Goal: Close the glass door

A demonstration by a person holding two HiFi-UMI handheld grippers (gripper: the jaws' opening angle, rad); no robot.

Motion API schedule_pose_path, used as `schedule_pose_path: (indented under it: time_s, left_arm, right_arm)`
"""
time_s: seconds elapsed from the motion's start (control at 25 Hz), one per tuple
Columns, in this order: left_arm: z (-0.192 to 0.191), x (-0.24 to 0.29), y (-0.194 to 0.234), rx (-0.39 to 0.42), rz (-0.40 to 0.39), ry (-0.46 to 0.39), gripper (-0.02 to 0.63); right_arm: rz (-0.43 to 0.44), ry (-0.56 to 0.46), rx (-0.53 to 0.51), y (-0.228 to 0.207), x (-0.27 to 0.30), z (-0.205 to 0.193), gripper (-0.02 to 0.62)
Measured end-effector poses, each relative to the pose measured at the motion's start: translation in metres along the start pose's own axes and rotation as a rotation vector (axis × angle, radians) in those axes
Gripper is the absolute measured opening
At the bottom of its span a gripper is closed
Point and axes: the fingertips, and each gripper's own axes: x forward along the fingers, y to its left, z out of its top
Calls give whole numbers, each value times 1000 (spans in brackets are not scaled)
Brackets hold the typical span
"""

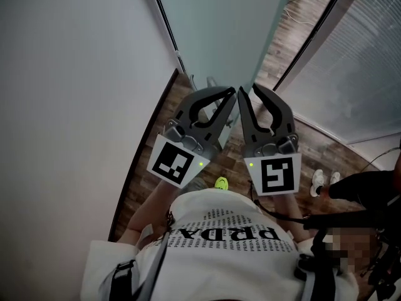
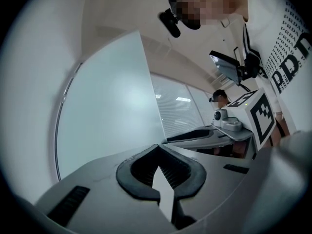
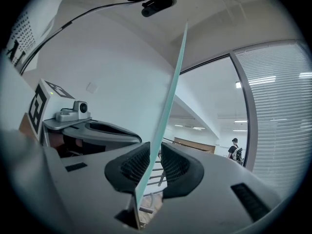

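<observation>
Locating glass door (image 1: 213, 24): is standing open beside the white wall (image 1: 62, 74), its free edge pointing at the person.
Handling: is likely behaving as a heavy, stiff, slippery, breakable pane; free edge judged best for gripping.
Right tool (image 3: 155, 146): is reaching forward, jaws narrowly apart, straddling that edge.
Left tool (image 2: 158, 147): is hovering alongside, tips together, empty.

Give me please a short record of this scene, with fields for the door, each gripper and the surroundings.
door: glass door, frosted, pale green, thin edge toward the person
left gripper: jaws together, nothing between them, pointing toward the door
right gripper: jaws apart, the door's edge stands between them, not clamped
floor: wooden floor
wall: white wall on the person's left
</observation>
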Motion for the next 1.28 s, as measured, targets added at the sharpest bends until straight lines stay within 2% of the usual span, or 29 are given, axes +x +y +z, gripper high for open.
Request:
schedule_pose_path:
  time_s: [0.16,0.28,0.48,0.72,1.0,1.16,1.28]
  left_arm:
    - [2,7,-6,-26,-13,-19,-8]
    - [3,12,-9,-13,-35,-28,-8]
    - [9,35,-13,19,-103,-107,-8]
    - [14,33,-18,27,-140,-89,-8]
    - [12,27,-17,32,-111,-87,-8]
    - [16,26,-16,-3,-58,-116,-8]
    - [18,24,-15,16,-20,-137,-8]
  right_arm:
    - [-16,5,-15,-11,-5,4,61]
    - [-37,24,-17,-17,-12,2,61]
    - [-122,42,-78,-44,-19,-5,61]
    - [-149,83,-55,-53,-23,-11,61]
    - [-134,63,-91,-53,-22,-7,61]
    - [-93,23,-116,-47,-21,-4,61]
    - [-60,12,-156,-44,-19,-3,61]
